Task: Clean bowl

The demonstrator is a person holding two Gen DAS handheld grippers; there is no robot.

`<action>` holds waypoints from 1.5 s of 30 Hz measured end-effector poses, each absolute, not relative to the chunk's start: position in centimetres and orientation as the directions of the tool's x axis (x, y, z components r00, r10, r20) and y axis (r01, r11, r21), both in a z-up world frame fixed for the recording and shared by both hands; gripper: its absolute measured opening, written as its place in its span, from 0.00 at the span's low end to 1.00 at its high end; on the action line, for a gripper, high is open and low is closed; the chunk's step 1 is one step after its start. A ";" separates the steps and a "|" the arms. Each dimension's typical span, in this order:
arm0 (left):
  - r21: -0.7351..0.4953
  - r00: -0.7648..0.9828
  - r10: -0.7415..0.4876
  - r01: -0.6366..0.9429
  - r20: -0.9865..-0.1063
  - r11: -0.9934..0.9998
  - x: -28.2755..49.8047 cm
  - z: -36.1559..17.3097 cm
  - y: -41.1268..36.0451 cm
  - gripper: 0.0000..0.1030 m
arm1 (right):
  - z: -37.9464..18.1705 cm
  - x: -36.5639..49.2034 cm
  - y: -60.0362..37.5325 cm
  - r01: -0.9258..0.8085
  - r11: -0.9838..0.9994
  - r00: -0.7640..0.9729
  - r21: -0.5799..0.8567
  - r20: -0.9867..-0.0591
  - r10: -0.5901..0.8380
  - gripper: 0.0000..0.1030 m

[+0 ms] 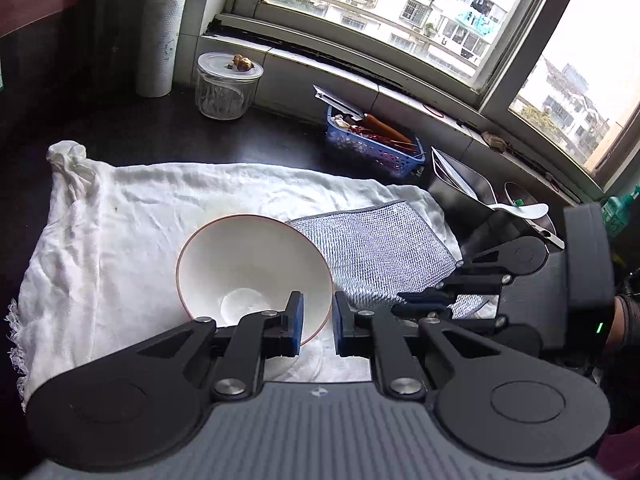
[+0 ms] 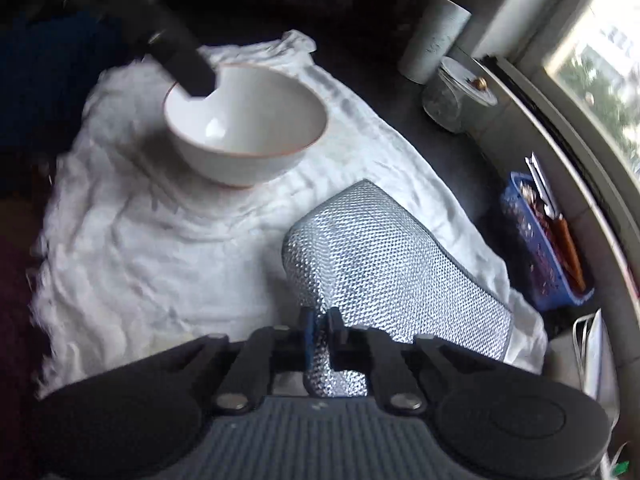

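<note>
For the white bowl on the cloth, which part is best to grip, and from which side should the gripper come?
Grip the thin rim of the white bowl at its near edge, one finger inside and one outside, coming from above on the side away from the silver mesh cloth. The wall is too wide and curved to span. The left gripper already straddles this rim; the right gripper pinches the mesh cloth.
</note>
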State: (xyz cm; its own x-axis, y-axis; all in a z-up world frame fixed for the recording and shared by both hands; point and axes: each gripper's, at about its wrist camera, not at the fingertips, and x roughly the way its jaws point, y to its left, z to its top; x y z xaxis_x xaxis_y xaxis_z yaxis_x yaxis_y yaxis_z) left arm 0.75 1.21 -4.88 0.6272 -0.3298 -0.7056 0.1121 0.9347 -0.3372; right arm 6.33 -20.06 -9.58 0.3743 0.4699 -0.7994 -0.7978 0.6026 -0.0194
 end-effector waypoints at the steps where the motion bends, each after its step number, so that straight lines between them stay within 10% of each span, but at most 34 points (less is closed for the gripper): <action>1: -0.344 0.627 -0.332 0.108 -0.705 0.933 0.8 -4.9 1.4 0.12 | -8.9 7.9 -21.4 -0.747 0.648 0.317 0.148 -0.778 0.543 0.05; 4: -0.376 0.619 -0.348 0.091 -0.704 0.922 0.8 -5.4 1.7 0.12 | -8.4 11.3 -24.2 -0.572 0.652 0.176 0.497 -0.702 0.690 0.14; 6: -0.376 0.615 -0.353 0.097 -0.705 0.921 0.9 -5.5 1.6 0.12 | -9.3 11.9 -23.7 -0.565 0.669 0.113 0.482 -0.758 0.642 0.62; 17: -0.328 0.635 -0.311 0.095 -0.707 0.940 0.6 -4.8 1.0 0.13 | -7.4 7.6 -22.7 -0.620 0.755 0.392 0.214 -0.749 0.534 0.80; 21: -0.214 0.645 -0.238 0.117 -0.726 0.970 0.1 -4.3 -0.4 0.48 | -6.5 5.8 -22.0 -0.587 0.788 0.446 0.184 -0.739 0.505 0.91; 32: -0.010 0.701 0.012 -0.027 -0.713 1.000 -0.8 -3.0 -1.9 0.74 | -4.8 3.3 -20.2 -0.439 0.897 0.540 0.048 -0.784 0.306 0.99; 45: -0.089 0.625 -0.045 -0.039 -0.780 0.995 -1.0 -1.4 -1.9 0.76 | -2.6 1.7 -20.9 -0.347 0.935 0.501 0.073 -0.828 0.251 0.99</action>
